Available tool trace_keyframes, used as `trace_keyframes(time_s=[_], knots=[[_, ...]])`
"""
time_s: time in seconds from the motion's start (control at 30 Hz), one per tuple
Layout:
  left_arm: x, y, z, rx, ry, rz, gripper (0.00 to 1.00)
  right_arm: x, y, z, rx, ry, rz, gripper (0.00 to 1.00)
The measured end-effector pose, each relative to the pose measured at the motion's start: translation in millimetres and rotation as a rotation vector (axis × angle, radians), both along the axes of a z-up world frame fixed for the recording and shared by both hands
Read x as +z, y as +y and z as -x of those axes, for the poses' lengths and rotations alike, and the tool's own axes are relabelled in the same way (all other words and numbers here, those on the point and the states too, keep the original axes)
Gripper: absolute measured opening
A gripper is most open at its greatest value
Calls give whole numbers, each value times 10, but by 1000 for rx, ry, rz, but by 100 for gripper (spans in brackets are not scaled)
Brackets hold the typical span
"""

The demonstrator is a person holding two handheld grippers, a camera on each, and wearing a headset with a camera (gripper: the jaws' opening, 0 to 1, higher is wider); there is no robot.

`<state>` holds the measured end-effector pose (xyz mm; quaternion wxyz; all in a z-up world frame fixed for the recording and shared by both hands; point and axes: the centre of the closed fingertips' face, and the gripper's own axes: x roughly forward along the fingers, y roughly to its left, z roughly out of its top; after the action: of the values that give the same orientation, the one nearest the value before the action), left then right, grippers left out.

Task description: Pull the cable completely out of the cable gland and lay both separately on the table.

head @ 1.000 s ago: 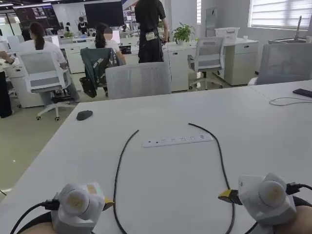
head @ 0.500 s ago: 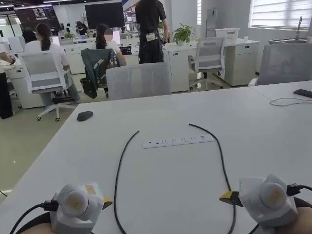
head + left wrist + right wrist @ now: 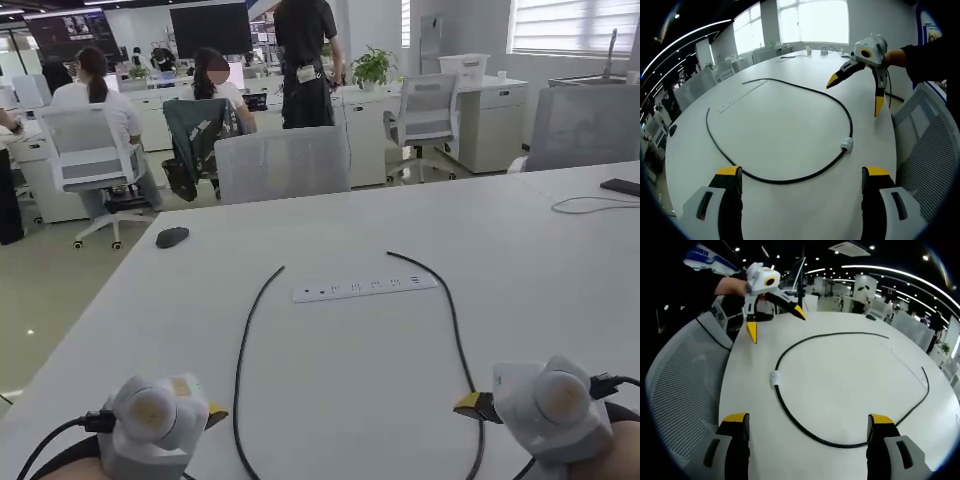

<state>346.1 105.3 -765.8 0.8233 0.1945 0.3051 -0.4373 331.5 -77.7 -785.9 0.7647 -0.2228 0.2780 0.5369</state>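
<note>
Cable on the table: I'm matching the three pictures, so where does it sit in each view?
Head view: the cable runs in two strands from either end of the power strip to the bottom edge.
Left gripper view: a loop across the middle, cable gland on its right side.
Right gripper view: a loop across the middle, cable gland on its left side.
Shared landmark: the white table it lies on.

Both the left gripper [image 3: 776,326] and right gripper [image 3: 855,95] are showing a rounded white housing [image 3: 150,425], with black, yellow-tipped jaws ahead of it. A black wire [image 3: 62,430] is trailing behind that housing, and the person is wearing black sleeves [image 3: 925,55].
</note>
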Motion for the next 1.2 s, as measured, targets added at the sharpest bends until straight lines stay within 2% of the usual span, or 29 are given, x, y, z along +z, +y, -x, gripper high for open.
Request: trace_keyframes(time_s=[0.2,0.3,0.43,0.8,1.2], knots=[[-6,6,3,5,3,-1,100,1,6,3,2,1,-3,99],[-4,6,-5,-4,-14,-10,100,-9,4,9,1,7,-3,99],[-4,14,-28,9,-7,0,100,-37,15,45,5,27,-5,97],[-14,25,-20,6,7,0,100,-79,65,85,26,41,-4,96],[-29,10,4,1,12,15,100,-45,203,118,66,36,-17,88]])
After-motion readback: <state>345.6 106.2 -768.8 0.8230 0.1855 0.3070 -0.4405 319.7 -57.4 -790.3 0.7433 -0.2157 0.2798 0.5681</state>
